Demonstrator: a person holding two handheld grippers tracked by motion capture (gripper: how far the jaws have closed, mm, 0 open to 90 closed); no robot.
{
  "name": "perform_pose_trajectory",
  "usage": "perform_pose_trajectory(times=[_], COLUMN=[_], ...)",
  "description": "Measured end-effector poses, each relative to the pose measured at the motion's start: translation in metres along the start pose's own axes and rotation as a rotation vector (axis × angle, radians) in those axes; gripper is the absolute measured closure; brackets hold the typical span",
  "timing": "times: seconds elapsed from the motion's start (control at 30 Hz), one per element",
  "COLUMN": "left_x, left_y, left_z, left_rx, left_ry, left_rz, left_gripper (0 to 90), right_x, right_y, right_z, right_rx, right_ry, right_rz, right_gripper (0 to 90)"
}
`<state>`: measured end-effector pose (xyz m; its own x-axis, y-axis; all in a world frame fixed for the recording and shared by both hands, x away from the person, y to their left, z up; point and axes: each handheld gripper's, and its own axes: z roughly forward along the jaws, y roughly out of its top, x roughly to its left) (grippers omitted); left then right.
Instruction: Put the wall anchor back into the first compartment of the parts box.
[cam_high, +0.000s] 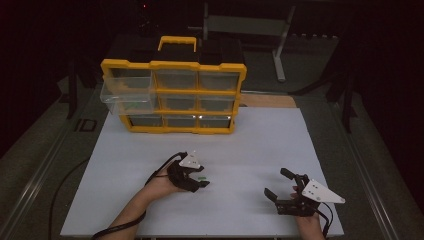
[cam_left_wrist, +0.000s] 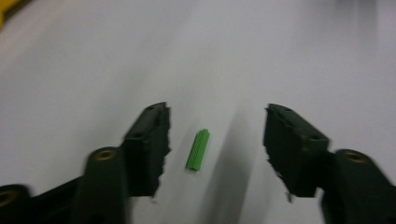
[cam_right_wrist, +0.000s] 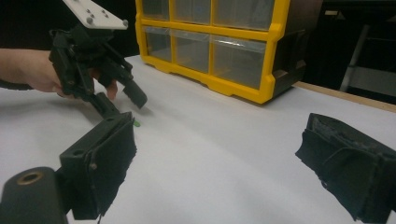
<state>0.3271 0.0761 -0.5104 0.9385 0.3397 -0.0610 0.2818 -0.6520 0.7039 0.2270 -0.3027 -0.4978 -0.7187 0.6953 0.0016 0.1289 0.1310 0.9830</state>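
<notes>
green plug (cam_left_wrist: 198, 150) between parted jaws

A white sheet covered the surface (cam_high: 260, 145), its wooden edge showing at the far right corner. At the far side stood a yellow-framed organizer cabinet (cam_high: 172, 95) with clear drawers, its top-left drawer (cam_high: 127, 92) pulled out. Nearer the person, left of the middle and well apart from the cabinet, a small green ribbed plastic piece (cam_left_wrist: 198, 149) lay flat on the sheet.
</notes>
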Motion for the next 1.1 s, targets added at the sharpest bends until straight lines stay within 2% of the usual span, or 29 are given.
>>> perform_pose_trajectory(times=[0.17,0.2,0.23,0.3,0.43,0.53,0.57,0.87,0.93,0.97,1.1], left_x=[0.001,0.001,0.001,0.001,0.002,0.004,0.007,0.005,0.006,0.006,0.006], left_y=[-0.002,-0.002,-0.003,-0.004,-0.002,0.000,0.001,0.007,0.008,0.010,0.014], left_z=[0.004,0.005,0.006,0.006,0.006,0.007,0.007,0.007,0.006,0.003,-0.005], left_rx=[0.028,0.039,0.044,0.050,0.065,0.075,0.083,0.119,0.119,0.108,0.086], left_ry=[0.006,0.018,0.004,0.010,0.009,0.006,-0.011,-0.003,-0.015,-0.033,-0.058], left_rz=[0.012,0.019,0.015,0.025,0.016,0.008,-0.020,-0.006,0.005,0.008,0.023], left_gripper=[61.3,61.3,67.6,70.8,79.2,82.7,82.8,83.9,83.9,83.9,83.9], right_x=[0.000,0.000,0.000,0.000,0.000,0.000,0.000,0.000,0.000,0.000,0.000], right_y=[0.000,0.000,0.000,0.000,0.000,0.000,0.000,0.000,0.000,0.000,-0.001], right_z=[0.000,0.000,0.000,0.000,0.001,0.001,0.001,0.001,0.000,0.000,0.000], right_rx=[-0.001,0.000,0.000,-0.001,-0.001,-0.001,-0.001,-0.003,-0.004,-0.005,-0.006], right_ry=[0.001,-0.001,-0.001,0.002,0.000,0.002,0.005,0.002,0.004,0.005,0.005], right_rz=[-0.002,0.000,0.003,0.000,0.000,0.000,-0.002,0.001,0.002,0.000,0.002], right_gripper=[9.6,9.6,9.6,9.6,9.6,9.6,9.6,9.6,9.6,9.6,9.6])
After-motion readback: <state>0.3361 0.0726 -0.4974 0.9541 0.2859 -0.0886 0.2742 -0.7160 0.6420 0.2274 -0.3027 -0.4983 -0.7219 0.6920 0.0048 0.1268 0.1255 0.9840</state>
